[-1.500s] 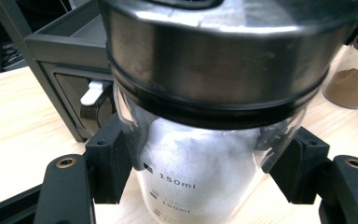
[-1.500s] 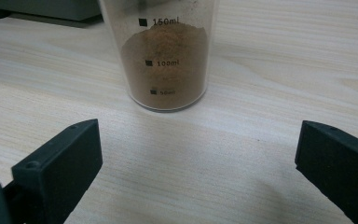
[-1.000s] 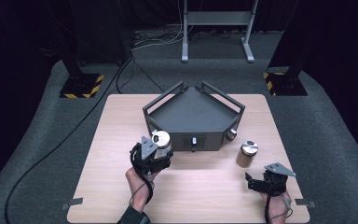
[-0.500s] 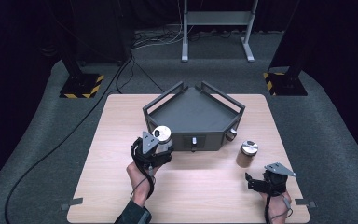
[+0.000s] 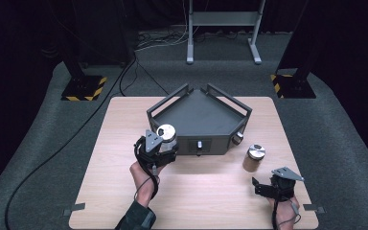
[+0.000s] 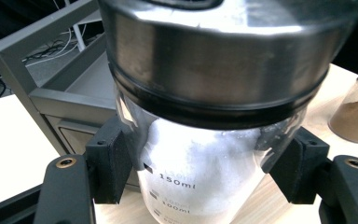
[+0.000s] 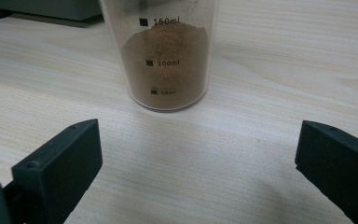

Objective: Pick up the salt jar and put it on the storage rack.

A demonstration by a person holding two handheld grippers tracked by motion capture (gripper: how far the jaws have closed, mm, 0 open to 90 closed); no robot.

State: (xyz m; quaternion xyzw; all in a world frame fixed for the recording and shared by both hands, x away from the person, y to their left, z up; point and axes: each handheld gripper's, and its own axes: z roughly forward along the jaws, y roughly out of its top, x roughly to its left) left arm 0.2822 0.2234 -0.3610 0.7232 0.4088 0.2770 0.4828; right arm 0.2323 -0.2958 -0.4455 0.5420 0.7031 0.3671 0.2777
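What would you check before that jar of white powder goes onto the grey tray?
1. Left hand-held gripper shut on the white-powder jar: ok.
2. Jar's metal lid on: ok; tightness: cannot tell.
3. Jar upright: ok.
4. Bare floor on the grey tray for it: ok.
5. Brown-powder jar away from the path: ok.
6. Right hand-held gripper open, apart from the brown jar: ok.

The grey tray (image 5: 199, 115) with its raised rails blocks the middle back of the worktop (image 5: 115, 124). A brown-powder jar (image 5: 254, 158) stands just right of it. Left, right and front stretches lie open.
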